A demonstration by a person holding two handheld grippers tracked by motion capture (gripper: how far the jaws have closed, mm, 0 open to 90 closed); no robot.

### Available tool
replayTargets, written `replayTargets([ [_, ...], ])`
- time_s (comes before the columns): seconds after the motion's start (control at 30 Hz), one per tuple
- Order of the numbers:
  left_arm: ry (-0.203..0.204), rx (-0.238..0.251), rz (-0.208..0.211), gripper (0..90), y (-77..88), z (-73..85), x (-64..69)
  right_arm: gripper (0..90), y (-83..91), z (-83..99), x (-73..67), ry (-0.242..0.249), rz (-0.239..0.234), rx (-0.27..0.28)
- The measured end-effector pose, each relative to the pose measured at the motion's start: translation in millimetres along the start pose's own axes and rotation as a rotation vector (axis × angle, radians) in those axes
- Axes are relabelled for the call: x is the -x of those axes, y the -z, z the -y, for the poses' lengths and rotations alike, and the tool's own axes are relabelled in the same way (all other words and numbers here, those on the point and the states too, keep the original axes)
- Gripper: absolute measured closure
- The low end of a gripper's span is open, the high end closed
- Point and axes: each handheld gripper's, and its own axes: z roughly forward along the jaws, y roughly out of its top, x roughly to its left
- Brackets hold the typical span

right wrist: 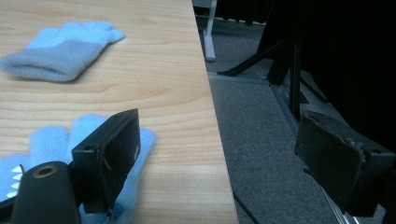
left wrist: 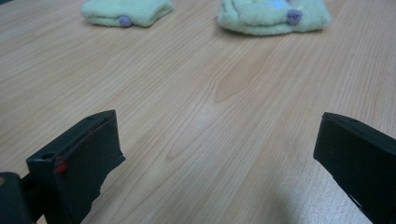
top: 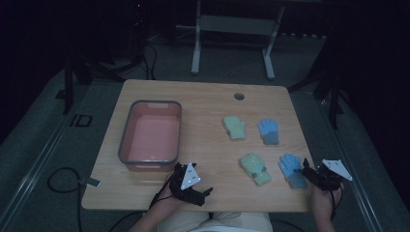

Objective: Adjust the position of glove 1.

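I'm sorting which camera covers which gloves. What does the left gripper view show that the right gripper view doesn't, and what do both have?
Left gripper view: two green gloves, one far left and one far right, each with a small purple spot, beyond the left gripper, whose jaws stand wide apart.

Right gripper view: two blue gloves, a farther one and a nearer one under one jaw of the open right gripper, plus the table edge and grey floor.

Both: the wooden table and open black jaws holding nothing.

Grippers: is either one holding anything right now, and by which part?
Nothing is held. The left gripper is open over bare table; the right gripper is open, one jaw over the near blue glove, not clamping it.
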Motion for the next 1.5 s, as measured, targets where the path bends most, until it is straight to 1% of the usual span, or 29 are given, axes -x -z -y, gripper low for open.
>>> replayTargets([
  [0.13, 0.007, -0.002, 0.003, 0.5, 0.1, 0.3, -1.0, 14.2, 0.2, 0.2, -0.5, 0.011, 0.003, -0.013],
  [0.17, 0.008, -0.002, 0.004, 0.5, 0.1, 0.3, -1.1, 14.2, 0.4, 0.3, -1.2, 0.016, 0.004, -0.02],
  [0.27, 0.001, -0.006, 0.006, 0.5, 0.1, 0.3, -0.8, 14.2, 0.9, 0.6, -1.6, 0.018, 0.002, -0.019],
  [0.4, -0.003, -0.01, 0.007, 0.5, 0.6, 0.4, -0.7, 14.2, 1.5, 0.0, -0.9, 0.009, -0.006, -0.023],
  [0.43, -0.002, -0.011, 0.007, 0.5, 0.6, 0.5, -0.7, 14.2, 2.6, -2.4, 0.6, 0.002, -0.022, -0.027],
  [0.5, -0.001, -0.01, 0.007, 0.5, 0.7, 0.6, -0.8, 14.2, 3.9, -4.5, 1.7, -0.007, -0.028, -0.031],
  [0.53, -0.001, -0.01, 0.008, 0.5, 0.6, 0.6, -0.8, 14.2, 4.4, -7.6, 2.8, -0.006, -0.035, -0.041],
  [0.63, -0.001, -0.01, 0.009, 0.5, 0.5, 0.6, -1.0, 14.2, 7.3, -16.9, 2.9, -0.002, -0.045, -0.046],
  [0.7, -0.001, -0.009, 0.01, 0.5, 0.6, 0.6, -0.7, 14.2, 9.9, -24.7, 1.5, -0.015, -0.059, -0.044],
  [0.73, -0.001, -0.009, 0.01, 0.5, 0.6, 0.6, -0.7, 14.2, 9.9, -24.7, 1.5, -0.015, -0.059, -0.044],
  [0.77, -0.003, -0.009, 0.009, 0.5, 0.6, 0.5, -0.5, 14.2, 11.6, -29.9, 0.1, -0.014, -0.064, -0.039],
  [0.8, -0.003, -0.01, 0.009, 0.5, 0.4, 0.4, -0.4, 13.8, 13.9, -40.0, -3.4, -0.007, -0.08, -0.029],
  [0.9, -0.01, -0.013, 0.013, 0.5, 0.6, 0.4, -0.7, 13.2, 16.1, -54.1, -8.3, 0.011, -0.092, -0.017],
  [0.93, -0.01, -0.013, 0.013, 0.5, 0.6, 0.4, -0.7, 13.2, 16.1, -54.1, -8.3, 0.011, -0.092, -0.017],
  [1.0, -0.011, -0.012, 0.017, 0.5, 1.3, 0.2, -1.4, 12.8, 18.1, -66.8, -12.1, 0.016, -0.106, -0.01],
  [1.1, -0.012, -0.01, 0.017, 0.5, 3.0, 0.9, -2.1, 12.8, 19.7, -78.7, -16.6, 0.037, -0.109, -0.006],
  [1.17, -0.008, -0.012, 0.018, 0.5, 4.3, 1.6, -2.4, 12.2, 20.0, -86.5, -20.4, 0.053, -0.099, -0.004],
  [1.23, -0.007, -0.013, 0.023, 0.5, 5.9, 1.8, -2.7, 13.3, 19.1, -93.7, -24.3, 0.048, -0.106, -0.011],
  [1.33, -0.008, -0.014, 0.028, 0.5, 8.2, 2.7, -3.1, 14.1, 17.2, -103.6, -28.6, 0.033, -0.17, -0.034],
  [1.43, -0.007, -0.015, 0.031, 0.5, 9.5, 3.8, -3.5, 14.1, 14.6, -113.4, -38.2, 0.029, -0.196, -0.057],
  [1.47, -0.005, -0.014, 0.031, 0.5, 9.7, 4.1, -3.5, 13.9, 14.1, -114.6, -39.9, 0.029, -0.202, -0.057],
  [1.5, -0.005, -0.014, 0.031, 0.5, 9.7, 4.1, -3.6, 11.4, 13.4, -117.2, -44.4, 0.033, -0.217, -0.048],
])
